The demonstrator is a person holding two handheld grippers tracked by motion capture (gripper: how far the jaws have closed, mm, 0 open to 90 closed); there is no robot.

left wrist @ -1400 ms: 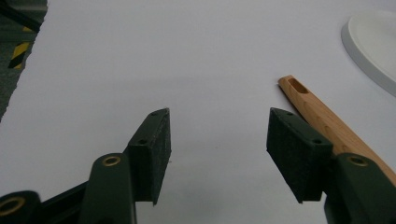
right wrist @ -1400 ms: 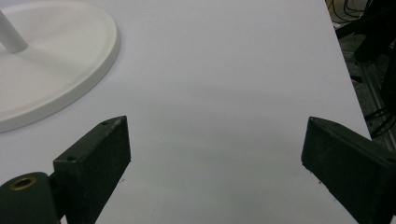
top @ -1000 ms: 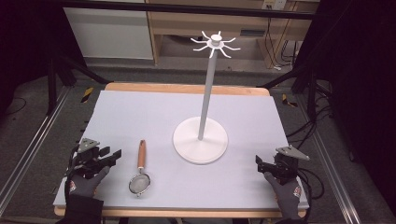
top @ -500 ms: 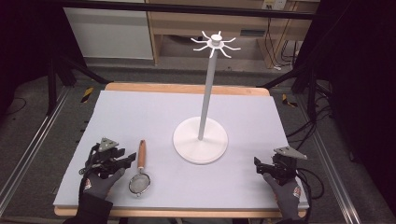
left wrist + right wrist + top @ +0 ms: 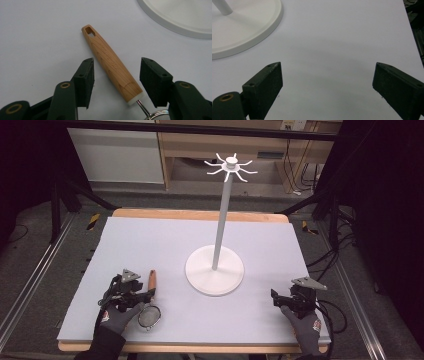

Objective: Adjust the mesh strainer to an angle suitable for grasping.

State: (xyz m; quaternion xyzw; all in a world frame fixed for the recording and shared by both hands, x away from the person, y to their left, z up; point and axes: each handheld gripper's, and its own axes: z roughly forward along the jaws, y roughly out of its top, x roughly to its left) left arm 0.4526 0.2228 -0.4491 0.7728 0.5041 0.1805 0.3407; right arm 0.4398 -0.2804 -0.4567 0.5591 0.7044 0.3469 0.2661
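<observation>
**A:** The left gripper (image 5: 142,296) — how did its tongs stand?

**B:** Released, and they had just been opening a little further. In the left gripper view the two black jaws straddled the wooden handle (image 5: 111,62) of the small strainer (image 5: 149,307), one on each side near the end where the wire neck comes out, with bare mat showing between each pad and the wood. Nothing was pressed, so nothing was held.

**A:** And where did the strainer lie?

**B:** Flat on the grey mat (image 5: 150,245), to the left of the white stand (image 5: 216,270) and on the near side of its round base. The handle's end with the hanging slot pointed away from the person, the mesh bowl toward them.

**A:** So which step was that?

**B:** I'd judge it the approach to the pick-up: the jaws were lined up around the handle, the squeeze not yet made. The next move called for settling the pads down level with the wood and closing evenly, so the tapered handle wouldn't roll or slip out sideways. The slot and the hooks (image 5: 230,166) atop the stand suggest hanging would follow.

**A:** And further right, past the stand?

**B:** The right gripper (image 5: 280,300) rested near the mat's edge, to the right of the stand's base. Its tongs were spread wide with plain mat between them, holding nothing.
</observation>
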